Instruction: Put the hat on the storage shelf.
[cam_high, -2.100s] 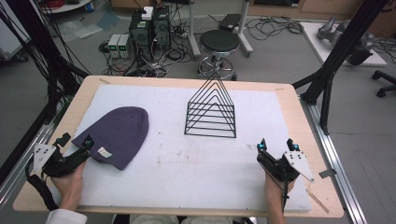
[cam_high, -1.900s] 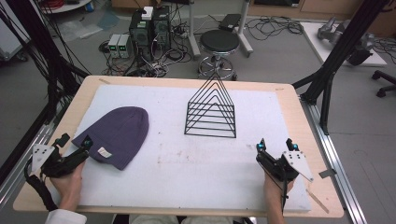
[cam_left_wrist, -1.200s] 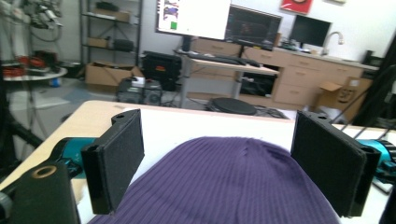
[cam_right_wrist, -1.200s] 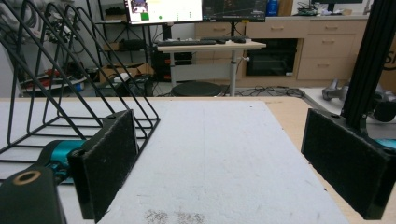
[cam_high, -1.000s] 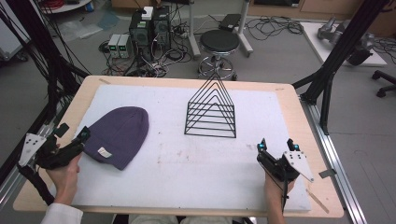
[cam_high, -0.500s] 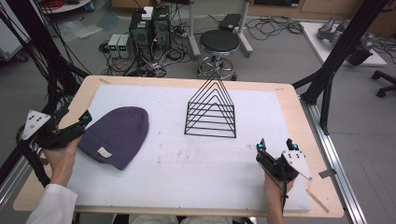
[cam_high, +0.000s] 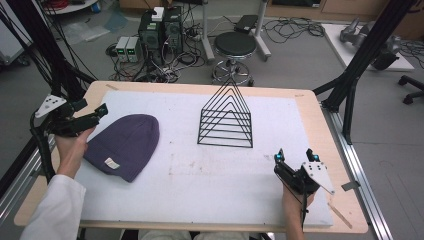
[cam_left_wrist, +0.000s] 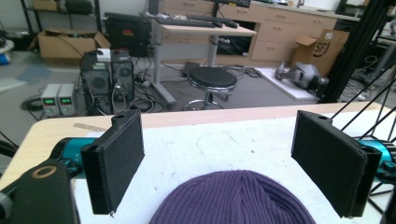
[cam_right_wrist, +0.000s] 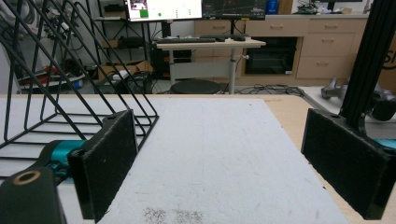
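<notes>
Purple beanie (cam_high: 125, 144) with small unreadable label tag lies on worktop (cam_high: 210, 200) left of black wire rack (cam_high: 226, 116); left tool (cam_high: 97, 111) and right tool (cam_high: 295, 156) both gape wide, empty.

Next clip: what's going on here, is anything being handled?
Nothing is held. A person has a claw in each hand. The left claw, open, hovers by the purple beanie lying on the white mat. The right claw, also open, sits near the mat's front right, in front of the black wire rack.
</notes>
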